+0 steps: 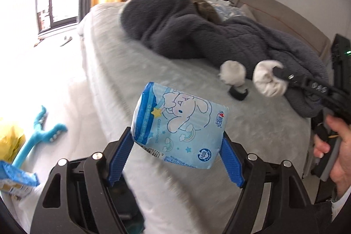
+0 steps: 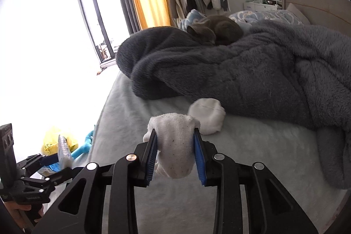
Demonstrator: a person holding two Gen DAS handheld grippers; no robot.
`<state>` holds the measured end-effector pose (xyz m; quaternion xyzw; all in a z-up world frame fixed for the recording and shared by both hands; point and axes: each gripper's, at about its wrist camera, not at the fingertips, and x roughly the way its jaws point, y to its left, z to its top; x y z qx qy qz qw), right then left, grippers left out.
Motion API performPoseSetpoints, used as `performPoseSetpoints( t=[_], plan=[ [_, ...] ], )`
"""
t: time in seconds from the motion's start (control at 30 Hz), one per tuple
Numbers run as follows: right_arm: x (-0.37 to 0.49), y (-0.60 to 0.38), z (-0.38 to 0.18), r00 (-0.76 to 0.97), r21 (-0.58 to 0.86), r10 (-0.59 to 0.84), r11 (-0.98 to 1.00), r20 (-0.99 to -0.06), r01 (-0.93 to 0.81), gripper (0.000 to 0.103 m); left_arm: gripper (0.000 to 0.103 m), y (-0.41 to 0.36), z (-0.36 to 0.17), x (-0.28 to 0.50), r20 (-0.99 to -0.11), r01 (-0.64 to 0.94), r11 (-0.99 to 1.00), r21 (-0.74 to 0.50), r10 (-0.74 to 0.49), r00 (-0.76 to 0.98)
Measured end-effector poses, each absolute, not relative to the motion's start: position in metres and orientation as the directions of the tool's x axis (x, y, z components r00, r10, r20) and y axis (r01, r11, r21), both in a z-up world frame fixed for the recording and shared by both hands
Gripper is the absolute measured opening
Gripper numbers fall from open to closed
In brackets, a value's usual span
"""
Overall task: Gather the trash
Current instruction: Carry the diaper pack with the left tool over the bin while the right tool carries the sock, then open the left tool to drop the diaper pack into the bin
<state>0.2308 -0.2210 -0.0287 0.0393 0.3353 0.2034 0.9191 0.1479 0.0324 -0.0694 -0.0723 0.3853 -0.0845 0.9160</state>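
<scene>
My left gripper [image 1: 177, 146] has its fingers clamped on a pale blue tissue pack [image 1: 178, 126], held by its lower sides so the printed face turns up toward the lens — lifted clear of the bed [image 1: 153, 71], ready to carry off, I judge. The print shows a cartoon white puppy with the word "Cinnamoroll" running sideways beside it, a round "100" badge and a barcode near the bottom edge; the red logo at the pack's right is too small to read.

My right gripper [image 2: 175, 146], low in the centre of its own view, is closed on a white sock [image 2: 176, 146], the cloth bulging above and below the fingers. A second balled white sock [image 2: 207, 115] lies on the bed just beyond, against the dark grey fleece blanket [image 2: 230, 71]. At lower left a yellow plastic bag [image 2: 52, 142] sits on the floor — likely where the trash goes.
</scene>
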Motion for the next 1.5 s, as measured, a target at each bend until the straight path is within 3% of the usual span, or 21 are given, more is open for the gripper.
performPoseSetpoints(
  t=[0.63, 1.3, 1.5],
  plan=[
    [0.176, -0.098, -0.037, 0.566, 0.241, 0.558, 0.807, -0.606, -0.538, 0.032, 0.078, 0.140, -0.121, 0.095, -0.834, -0.208, 0.970, -0.128, 0.008, 0.552],
    [0.153, -0.016, -0.054, 0.441, 0.250, 0.623, 0.718, -0.646, -0.649, 0.032, 0.079, 0.187, -0.188, 0.083, -0.936, -0.273, 0.955, -0.115, -0.013, 0.351],
    [0.151, 0.007, -0.067, 0.407, 0.252, 0.622, 0.704, -0.669, -0.664, 0.032, 0.085, 0.199, -0.193, 0.076, -0.940, -0.285, 0.949, -0.136, -0.033, 0.341]
  ],
)
